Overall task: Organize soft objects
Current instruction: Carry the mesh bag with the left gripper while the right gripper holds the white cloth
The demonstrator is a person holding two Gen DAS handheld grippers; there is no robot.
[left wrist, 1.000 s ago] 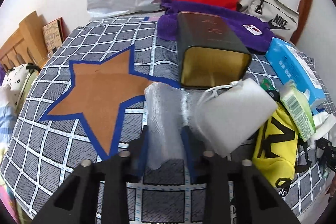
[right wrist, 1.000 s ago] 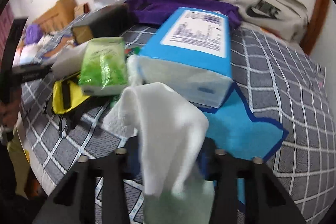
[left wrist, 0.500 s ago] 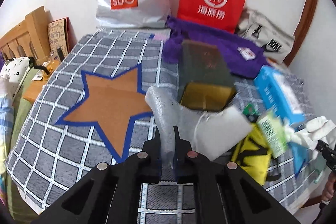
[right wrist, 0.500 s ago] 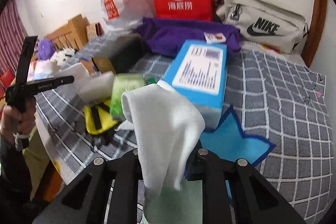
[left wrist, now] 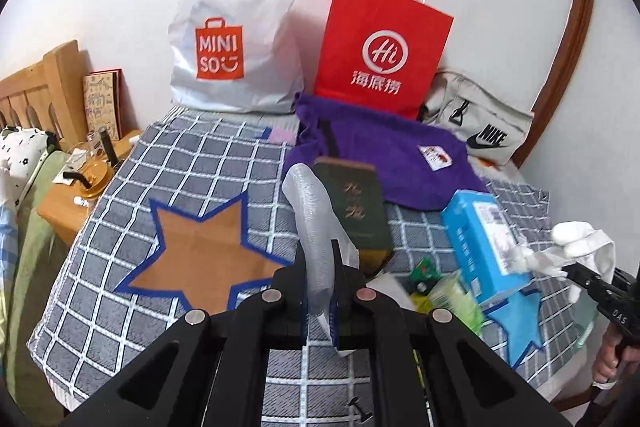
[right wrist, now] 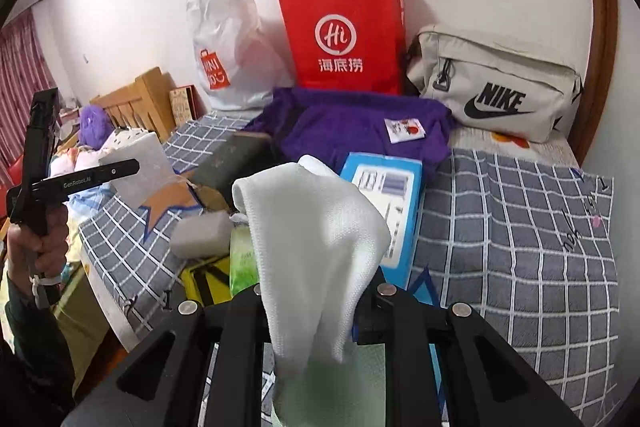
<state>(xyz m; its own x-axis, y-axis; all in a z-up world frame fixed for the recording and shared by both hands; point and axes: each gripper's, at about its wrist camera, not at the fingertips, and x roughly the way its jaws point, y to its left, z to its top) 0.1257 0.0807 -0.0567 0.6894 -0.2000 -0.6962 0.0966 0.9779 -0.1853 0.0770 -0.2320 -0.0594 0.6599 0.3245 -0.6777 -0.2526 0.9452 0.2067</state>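
My left gripper (left wrist: 320, 267) is shut on a translucent bubble-wrap sheet (left wrist: 310, 211), held up above the checked bedspread (left wrist: 192, 171). In the right wrist view the same gripper (right wrist: 134, 167) shows at the left, with the sheet (right wrist: 140, 155) hanging from it. A white cloth (right wrist: 312, 227) is pinched in my right gripper (right wrist: 316, 291), which is shut on it and lifted off the bed. From the left wrist view that gripper (left wrist: 568, 269) and cloth (left wrist: 580, 239) show at the right edge. A brown star (left wrist: 200, 259) and a blue star (left wrist: 516, 323) lie on the bedspread.
A dark green tin (left wrist: 352, 211), blue tissue box (right wrist: 388, 203), green wipes pack (right wrist: 242, 259), yellow pouch (right wrist: 204, 279) and white foam pouch (right wrist: 200, 235) crowd the middle. Purple towel (right wrist: 352, 131), red bag (left wrist: 380, 47), white bag (left wrist: 236, 39) and beige bag (right wrist: 496, 87) line the wall.
Both grippers have risen with their loads. The left jaws closed on the bubble wrap and lifted it off the bed. The white cloth now hangs free above the tissue box.
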